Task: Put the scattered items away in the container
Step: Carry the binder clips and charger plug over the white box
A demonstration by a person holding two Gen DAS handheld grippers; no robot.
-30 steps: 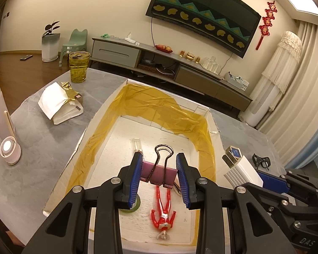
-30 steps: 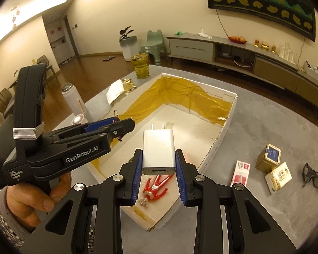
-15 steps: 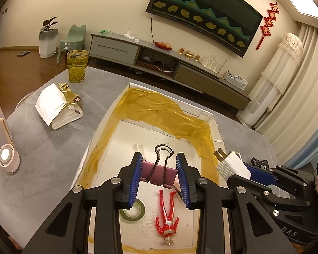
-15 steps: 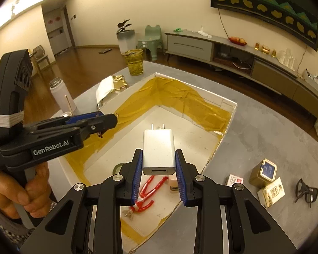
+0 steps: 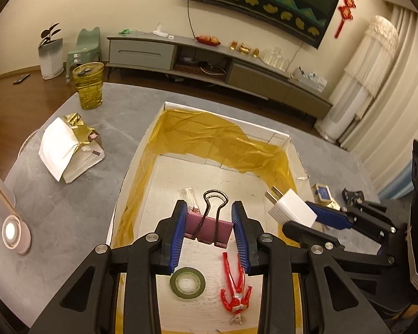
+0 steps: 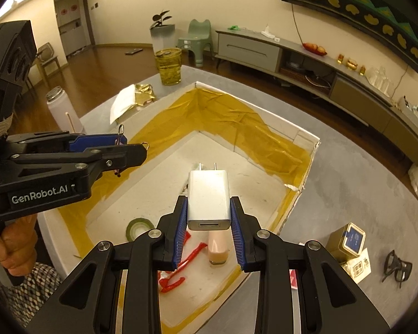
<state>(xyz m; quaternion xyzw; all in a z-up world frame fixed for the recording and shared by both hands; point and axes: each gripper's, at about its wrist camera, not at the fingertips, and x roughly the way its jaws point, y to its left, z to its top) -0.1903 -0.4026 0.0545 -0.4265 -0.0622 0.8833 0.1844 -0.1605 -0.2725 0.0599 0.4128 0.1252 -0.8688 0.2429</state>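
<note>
Over the last second we have carried both tools further above the open box (image 5: pixel 142 164): our left tool (image 5: pixel 209 229) stays closed on the pink binder clip (image 5: pixel 209 228), our right tool (image 6: pixel 208 217) on the white charger (image 6: pixel 208 197), so both seem ready to drop.

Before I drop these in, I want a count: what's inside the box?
Inside the box: tape roll, red figure, small bottle. The grippers hide part of the floor.
</note>
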